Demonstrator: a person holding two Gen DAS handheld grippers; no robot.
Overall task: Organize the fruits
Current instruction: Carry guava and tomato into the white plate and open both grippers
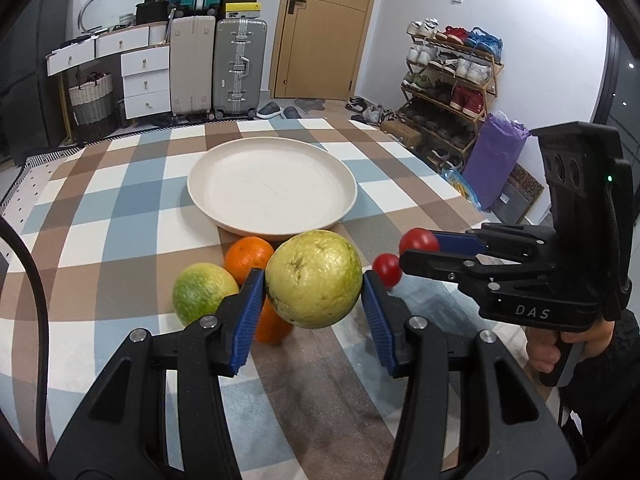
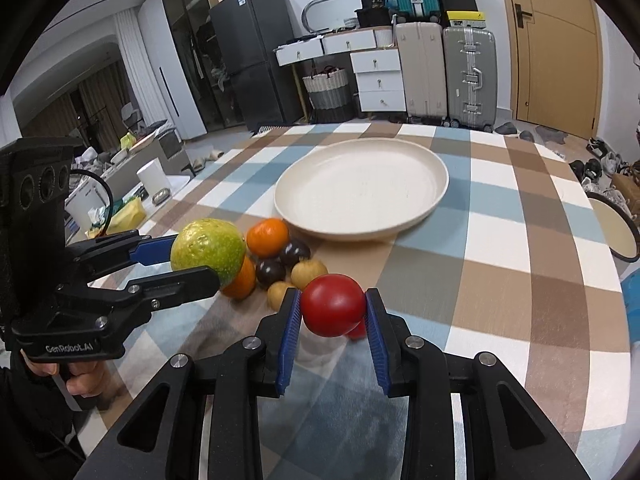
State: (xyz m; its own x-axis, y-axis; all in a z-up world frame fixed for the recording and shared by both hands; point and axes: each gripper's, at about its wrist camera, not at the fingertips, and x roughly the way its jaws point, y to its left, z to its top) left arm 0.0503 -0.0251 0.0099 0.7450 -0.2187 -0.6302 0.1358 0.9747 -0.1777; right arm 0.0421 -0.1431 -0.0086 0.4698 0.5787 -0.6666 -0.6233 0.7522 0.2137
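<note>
Blue-padded black left gripper (image 1: 314,286) clamps a big round yellow-green guava (image 1: 314,278), lifted above the checked tablecloth (image 1: 100,240) near its front edge. To its right, the matching right gripper (image 2: 333,312) pinches a glossy red tomato (image 2: 333,304). Straight ahead, toward the table's middle, sits a shallow cream plate (image 1: 208,196), empty; both fruits are round, no long axis, the left one looks marginally nearer.
</note>
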